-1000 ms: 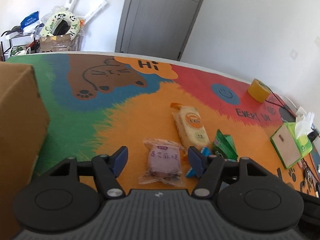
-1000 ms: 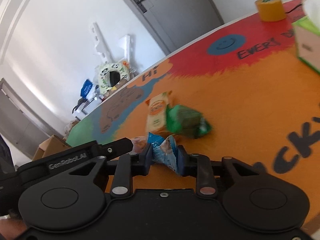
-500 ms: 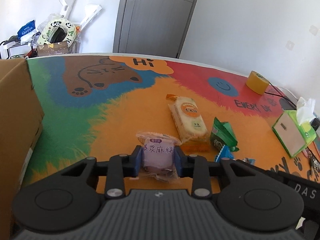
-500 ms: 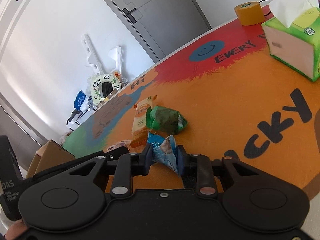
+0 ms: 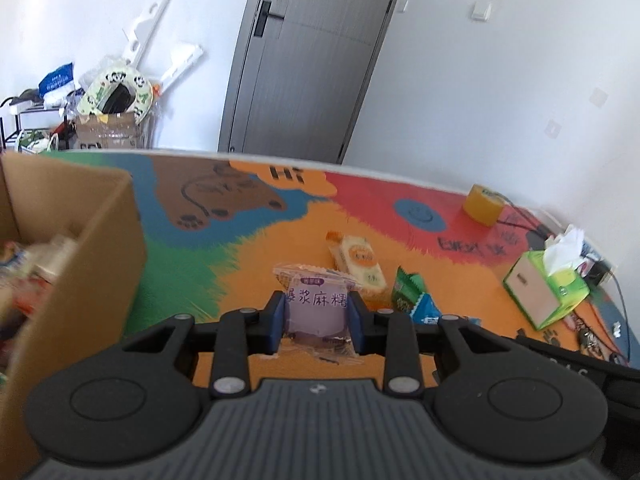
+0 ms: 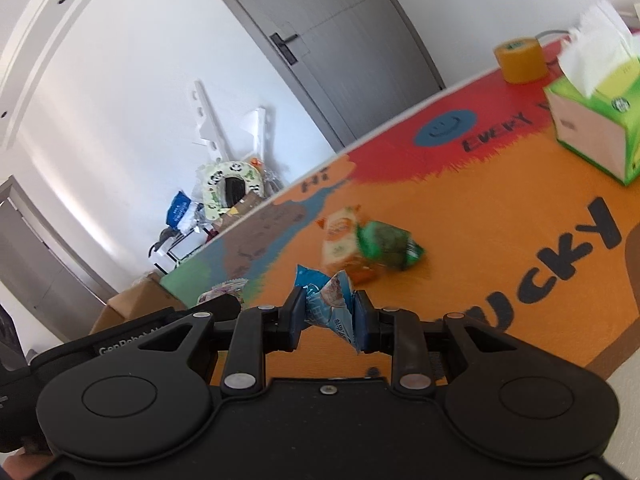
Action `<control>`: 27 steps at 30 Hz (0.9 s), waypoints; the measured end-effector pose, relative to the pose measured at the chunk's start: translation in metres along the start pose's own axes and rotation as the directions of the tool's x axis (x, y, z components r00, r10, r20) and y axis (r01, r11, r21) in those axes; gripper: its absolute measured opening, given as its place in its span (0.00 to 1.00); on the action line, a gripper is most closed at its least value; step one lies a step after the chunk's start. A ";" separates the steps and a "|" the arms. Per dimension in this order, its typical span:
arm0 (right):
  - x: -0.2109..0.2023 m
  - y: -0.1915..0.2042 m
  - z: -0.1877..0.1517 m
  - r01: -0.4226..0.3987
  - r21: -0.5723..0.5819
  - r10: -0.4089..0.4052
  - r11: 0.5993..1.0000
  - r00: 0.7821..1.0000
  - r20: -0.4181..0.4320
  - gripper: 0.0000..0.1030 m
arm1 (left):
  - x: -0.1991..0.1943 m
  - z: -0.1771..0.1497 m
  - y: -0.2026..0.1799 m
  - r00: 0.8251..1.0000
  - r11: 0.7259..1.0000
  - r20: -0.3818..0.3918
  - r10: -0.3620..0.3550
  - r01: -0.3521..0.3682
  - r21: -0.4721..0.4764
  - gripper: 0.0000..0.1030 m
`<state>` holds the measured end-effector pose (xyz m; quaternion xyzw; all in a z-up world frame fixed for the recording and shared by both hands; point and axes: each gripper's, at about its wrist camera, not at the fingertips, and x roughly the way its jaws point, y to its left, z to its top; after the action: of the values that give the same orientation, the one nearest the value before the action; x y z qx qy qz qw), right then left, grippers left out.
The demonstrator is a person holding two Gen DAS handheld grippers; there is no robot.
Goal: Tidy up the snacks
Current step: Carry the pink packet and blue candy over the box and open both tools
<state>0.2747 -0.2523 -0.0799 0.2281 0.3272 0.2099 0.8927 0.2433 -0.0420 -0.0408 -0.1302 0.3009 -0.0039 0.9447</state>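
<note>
Gripping a purple mochi packet [image 5: 316, 312] between blue pads, left gripper [image 5: 316, 320] tilted moderately downward over the orange part of the colourful mat [image 5: 256, 264], packet clear of the surface and pinched at its sides, clear wrapper edges sticking out above and below. Clamped likewise, right gripper [image 6: 330, 314] pitched gently down and squeezing a crumpled blue snack bag [image 6: 328, 300], also raised off the mat, its black body visible just right of the left tool in the left wrist view. Left on the mat farther off: an orange-and-cream biscuit pack [image 5: 358, 262] and, touching its right side, a green snack pouch [image 5: 408, 290]. Standing at the near left: an open cardboard box [image 5: 92, 240], blurred packets inside. Sitting at the far right: a yellow tape roll [image 5: 482, 204] and, nearer, a green tissue box [image 5: 544, 286] with a white tissue poking up. Rising beyond the mat: a grey door [image 5: 312, 60] in a white wall, clutter and a shelf to its left.
</note>
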 end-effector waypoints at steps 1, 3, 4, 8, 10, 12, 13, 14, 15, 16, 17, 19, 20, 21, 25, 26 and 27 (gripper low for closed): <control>-0.002 0.005 0.000 -0.006 -0.008 0.006 1.000 1.000 0.004 0.26 | -0.005 0.001 0.002 1.000 1.000 0.008 0.000 0.000 0.002 0.30; -0.004 0.013 0.001 -0.016 -0.021 0.016 1.000 1.000 0.011 0.26 | -0.015 0.004 0.004 1.000 1.000 0.028 0.004 -0.004 0.005 0.30; -0.006 0.016 0.001 -0.021 -0.026 0.021 0.999 1.000 0.014 0.26 | -0.019 0.005 0.006 0.999 1.000 0.036 0.005 -0.005 0.004 0.30; -0.012 0.033 0.003 -0.040 -0.054 0.042 0.998 0.999 0.027 0.26 | -0.036 0.009 0.015 0.998 1.000 0.064 0.015 -0.015 -0.008 0.30; -0.014 0.041 0.003 -0.048 -0.066 0.050 0.997 0.998 0.032 0.26 | -0.045 0.011 0.020 0.997 1.000 0.077 0.018 -0.018 -0.011 0.30; -0.016 0.049 0.002 -0.057 -0.079 0.060 0.995 0.998 0.035 0.26 | -0.054 0.012 0.025 0.996 1.000 0.090 0.021 -0.020 -0.013 0.30; -0.016 0.052 0.002 -0.062 -0.085 0.065 0.994 0.997 0.035 0.26 | -0.059 0.013 0.028 0.995 1.000 0.097 0.021 -0.020 -0.015 0.30; -0.016 0.056 0.002 -0.067 -0.091 0.070 0.994 0.997 0.035 0.26 | -0.063 0.014 0.031 0.994 1.000 0.104 0.023 -0.021 -0.019 0.30; -0.016 0.060 0.001 -0.072 -0.096 0.076 0.993 0.997 0.035 0.26 | -0.068 0.015 0.035 0.994 0.999 0.110 0.026 -0.023 -0.024 0.30; -0.017 0.064 0.001 -0.079 -0.102 0.083 0.992 0.996 0.034 0.26 | -0.072 0.014 0.037 0.993 0.999 0.116 0.028 -0.025 -0.026 0.30; -0.016 0.068 0.000 -0.085 -0.108 0.089 0.991 0.995 0.034 0.26 | -0.076 0.015 0.041 0.992 0.999 0.124 0.033 -0.030 -0.030 0.30; -0.016 0.077 0.000 -0.096 -0.118 0.101 0.988 0.994 0.033 0.26 | -0.083 0.016 0.048 0.990 0.999 0.133 0.043 -0.039 -0.038 0.30; -0.016 0.082 -0.001 -0.102 -0.123 0.107 0.987 0.994 0.032 0.26 | -0.086 0.016 0.051 0.990 0.998 0.136 0.047 -0.042 -0.042 0.30; -0.015 0.085 -0.002 -0.107 -0.129 0.112 0.986 0.993 0.030 0.26 | -0.089 0.017 0.055 0.989 0.998 0.140 0.053 -0.047 -0.045 0.30; -0.009 0.101 -0.004 -0.124 -0.154 0.129 0.980 0.992 0.018 0.26 | -0.101 0.019 0.071 0.983 0.996 0.163 0.090 -0.084 -0.042 0.30; -0.008 0.105 -0.005 -0.128 -0.160 0.132 0.979 0.991 0.014 0.26 | -0.104 0.020 0.075 0.980 0.995 0.172 0.099 -0.093 -0.040 0.30; -0.006 0.109 -0.006 -0.132 -0.167 0.136 0.977 0.991 0.011 0.26 | -0.106 0.020 0.080 0.979 0.994 0.175 0.106 -0.099 -0.046 0.30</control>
<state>0.2423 -0.1658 -0.0215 0.1767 0.2824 0.2935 0.8961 0.1620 0.0492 0.0156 -0.1317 0.2220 0.0618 0.9641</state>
